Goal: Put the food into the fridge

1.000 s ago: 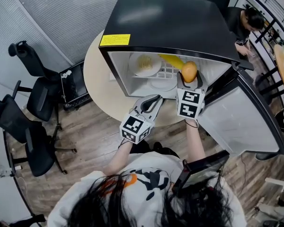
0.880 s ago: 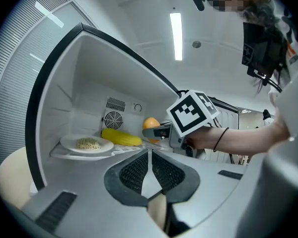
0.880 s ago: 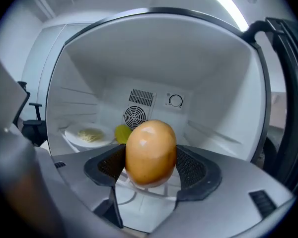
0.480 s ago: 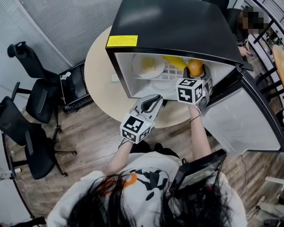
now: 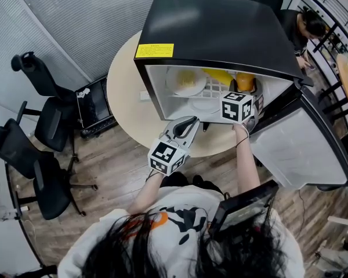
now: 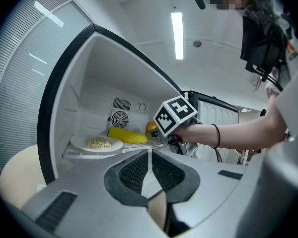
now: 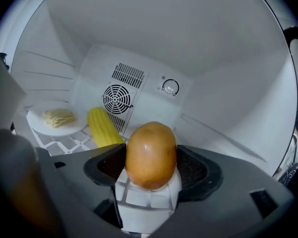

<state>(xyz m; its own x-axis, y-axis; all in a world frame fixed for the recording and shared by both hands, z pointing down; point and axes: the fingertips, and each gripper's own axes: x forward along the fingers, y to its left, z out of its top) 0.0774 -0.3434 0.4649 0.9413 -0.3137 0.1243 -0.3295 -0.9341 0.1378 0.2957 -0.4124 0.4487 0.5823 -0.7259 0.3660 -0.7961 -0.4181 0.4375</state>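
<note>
A black mini fridge (image 5: 220, 28) stands open on a round beige table (image 5: 124, 97). On its wire shelf lie a white plate of noodles (image 5: 187, 81) (image 7: 57, 119) and a yellow corn cob (image 5: 219, 75) (image 7: 103, 127). My right gripper (image 5: 243, 91) (image 7: 151, 166) is inside the fridge, above the shelf and right of the corn, shut on a round orange-brown fruit (image 5: 245, 81) (image 7: 151, 155). The left gripper view shows that fruit (image 6: 151, 126) behind the right gripper's marker cube. My left gripper (image 5: 188, 122) (image 6: 150, 157) hangs outside, in front of the fridge opening, shut with nothing in it.
The fridge door (image 5: 301, 149) swings open to the right. A fan grille (image 7: 116, 99) and a dial (image 7: 170, 87) sit on the back wall. Black office chairs (image 5: 37, 126) stand at the left. A seated person (image 5: 298, 28) is behind the fridge.
My right gripper has carried the fruit forward from the fridge's front edge into the compartment, beside the corn. The left gripper has stayed where it was.
</note>
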